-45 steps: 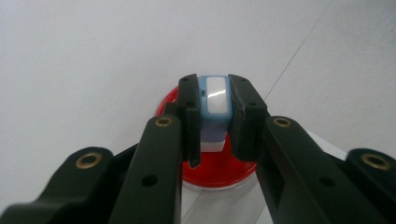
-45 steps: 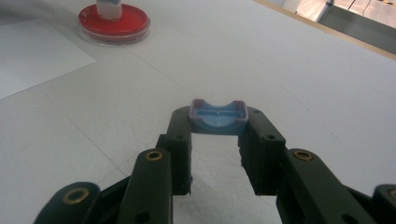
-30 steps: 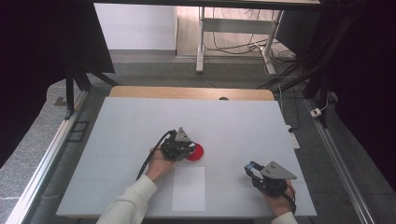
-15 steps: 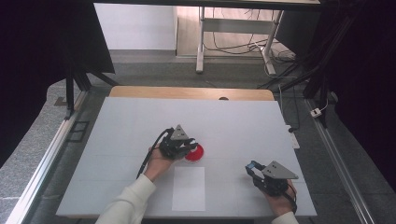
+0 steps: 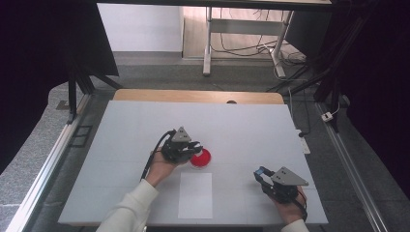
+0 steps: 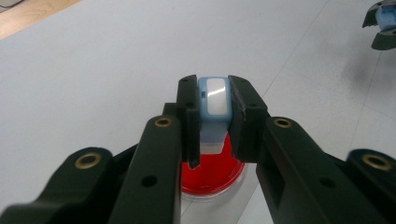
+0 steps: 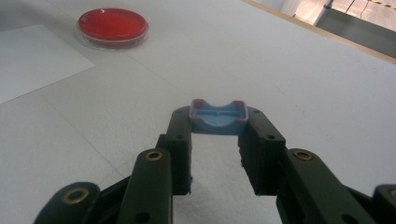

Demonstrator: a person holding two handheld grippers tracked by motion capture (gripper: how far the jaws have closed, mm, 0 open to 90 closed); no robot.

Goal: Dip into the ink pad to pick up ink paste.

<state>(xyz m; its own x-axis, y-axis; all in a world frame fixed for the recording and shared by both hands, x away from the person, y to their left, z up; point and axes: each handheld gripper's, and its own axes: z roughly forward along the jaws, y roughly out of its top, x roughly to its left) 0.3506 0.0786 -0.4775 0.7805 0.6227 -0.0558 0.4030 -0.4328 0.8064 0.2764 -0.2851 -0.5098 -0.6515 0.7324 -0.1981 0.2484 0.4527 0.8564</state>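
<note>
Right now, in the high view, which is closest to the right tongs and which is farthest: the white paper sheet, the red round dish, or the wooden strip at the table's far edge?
1. White paper sheet: flat on the table, just left of the right tongs.
2. Red round dish: farther left and up the table, under the left tongs.
3. Wooden strip: along the table's far edge.

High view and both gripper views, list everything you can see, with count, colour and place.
table: one, pale grey top, wooden far edge.
red dish: one, clear rim, table middle.
paper sheet: one, white, near edge, in front of the dish.
blue-white piece: one, clamped in the left tool over the dish.
blue cap: one, clamped in the right tool.
left tool: black, at the dish.
right tool: black, near right corner.
</note>
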